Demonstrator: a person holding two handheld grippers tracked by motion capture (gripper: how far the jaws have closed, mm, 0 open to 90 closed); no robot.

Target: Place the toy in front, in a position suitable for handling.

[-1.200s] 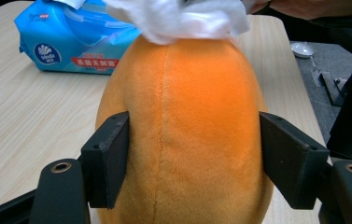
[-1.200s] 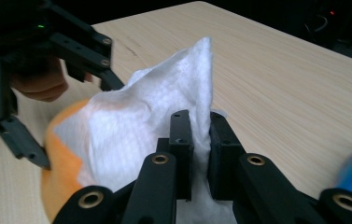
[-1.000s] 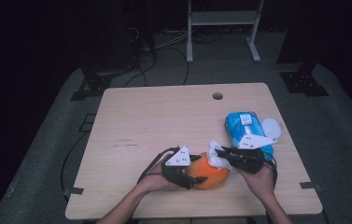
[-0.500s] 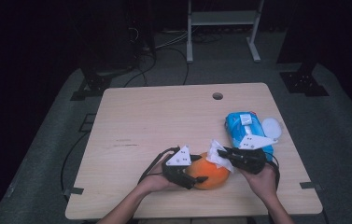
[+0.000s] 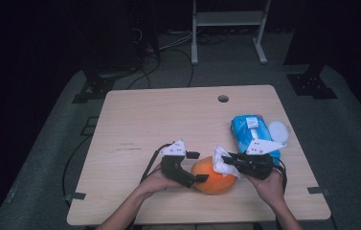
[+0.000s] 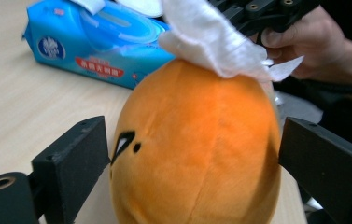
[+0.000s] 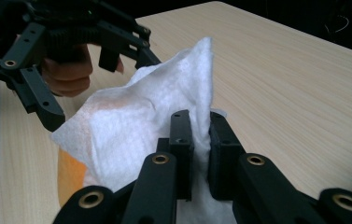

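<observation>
An orange plush toy [image 5: 214,175] with a small black eye mark [image 6: 124,140] lies near the table's front edge. My left gripper [image 5: 197,166] is at its left side. Its jaws have just been opening and now stand open on either side of the toy [image 6: 197,149], with a gap on each side. My right gripper [image 5: 231,165] is shut on a white wipe [image 5: 222,160], which drapes over the top of the toy [image 6: 211,42]. In the right gripper view the wipe [image 7: 136,121] is pinched between the two jaws [image 7: 200,126].
A blue pack of wet wipes [image 5: 252,129] lies behind the right hand, with a round white lid [image 5: 278,130] beside it. The wooden table [image 5: 168,120] has a cable hole [image 5: 223,98] near its far edge. A metal stand [image 5: 228,19] is on the floor beyond.
The left gripper's jaws have spread apart off the sides of the orange toy. Both hands and the wipe have stayed where they were.
</observation>
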